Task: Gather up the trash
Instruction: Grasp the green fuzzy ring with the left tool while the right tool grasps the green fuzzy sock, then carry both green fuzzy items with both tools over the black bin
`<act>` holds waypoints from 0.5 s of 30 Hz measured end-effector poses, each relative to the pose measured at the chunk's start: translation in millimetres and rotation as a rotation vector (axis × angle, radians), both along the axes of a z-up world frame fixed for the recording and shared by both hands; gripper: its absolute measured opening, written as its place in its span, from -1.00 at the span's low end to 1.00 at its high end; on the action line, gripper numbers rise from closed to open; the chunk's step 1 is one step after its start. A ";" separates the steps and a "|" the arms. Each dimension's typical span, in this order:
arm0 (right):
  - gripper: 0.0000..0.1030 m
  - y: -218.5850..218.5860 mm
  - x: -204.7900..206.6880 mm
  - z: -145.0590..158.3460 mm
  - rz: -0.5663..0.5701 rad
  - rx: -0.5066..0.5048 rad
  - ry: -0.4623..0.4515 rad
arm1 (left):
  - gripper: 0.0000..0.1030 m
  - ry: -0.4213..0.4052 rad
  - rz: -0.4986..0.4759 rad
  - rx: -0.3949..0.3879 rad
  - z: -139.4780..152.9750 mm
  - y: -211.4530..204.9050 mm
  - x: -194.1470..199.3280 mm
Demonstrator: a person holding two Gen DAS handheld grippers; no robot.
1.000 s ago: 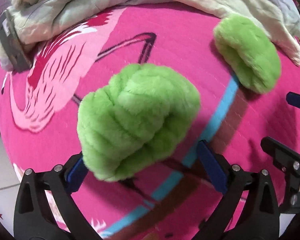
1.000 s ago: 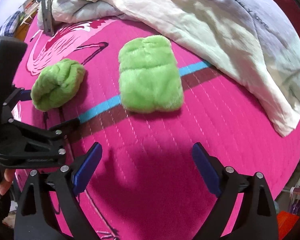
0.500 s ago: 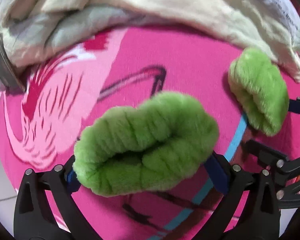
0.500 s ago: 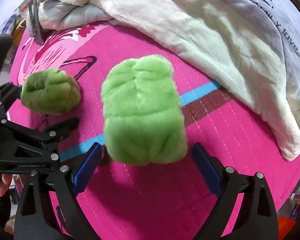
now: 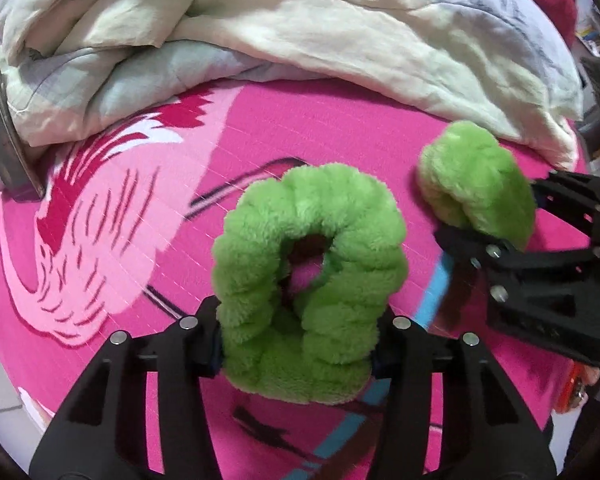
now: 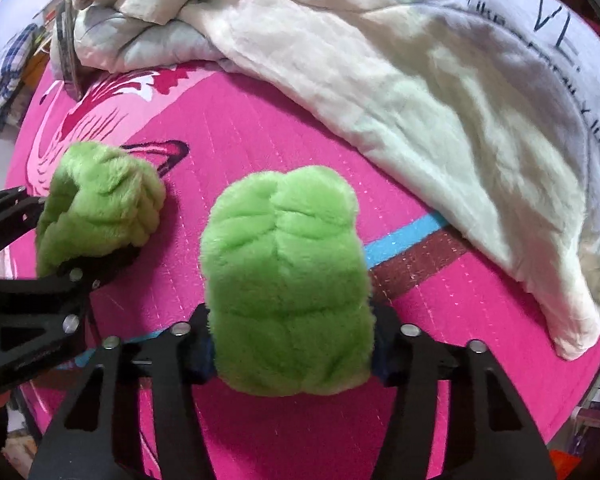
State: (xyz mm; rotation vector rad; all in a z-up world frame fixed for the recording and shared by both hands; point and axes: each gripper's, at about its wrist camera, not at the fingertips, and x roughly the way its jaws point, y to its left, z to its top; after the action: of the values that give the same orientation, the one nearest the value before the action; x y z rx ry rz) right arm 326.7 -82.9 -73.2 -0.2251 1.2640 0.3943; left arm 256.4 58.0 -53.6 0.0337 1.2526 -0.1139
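Two fluffy green plush pieces are above a pink flamingo bedspread (image 5: 140,240). My left gripper (image 5: 300,344) is shut on one green plush piece (image 5: 312,280), squeezed so that it curls into a ring. It also shows at the left in the right wrist view (image 6: 96,208). My right gripper (image 6: 292,352) is shut on the other green plush piece (image 6: 288,280), a squarish pad. That piece shows at the right in the left wrist view (image 5: 476,196), held by the other black gripper.
A crumpled white and pale grey quilt (image 5: 300,28) covers the far part of the bed, and it also shows in the right wrist view (image 6: 420,80). A dark flat object (image 5: 4,136) leans at the far left. The bed's edge (image 6: 572,412) curves at the right.
Both grippers moved forward over the plush pieces and closed on them. The left piece is now squeezed into a ring; the right piece fills the space between the right fingers.
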 end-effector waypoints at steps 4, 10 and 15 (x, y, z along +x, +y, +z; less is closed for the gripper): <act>-0.05 -10.8 -15.9 7.9 -0.013 0.027 -0.002 | -0.04 -0.001 -0.022 0.000 10.7 -10.0 -23.4; -0.05 -37.4 -56.6 21.7 -0.038 0.052 0.002 | -0.02 0.004 -0.067 0.006 27.9 -28.2 -53.9; -0.04 -64.1 -97.4 22.5 -0.070 0.052 0.021 | -0.02 0.015 -0.119 0.016 35.2 -55.3 -82.0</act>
State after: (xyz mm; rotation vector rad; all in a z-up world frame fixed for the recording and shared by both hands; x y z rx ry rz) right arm 229.3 -147.1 -50.7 -0.1323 1.2768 0.3696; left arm 174.4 2.8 -18.4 0.1216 1.2662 -0.2076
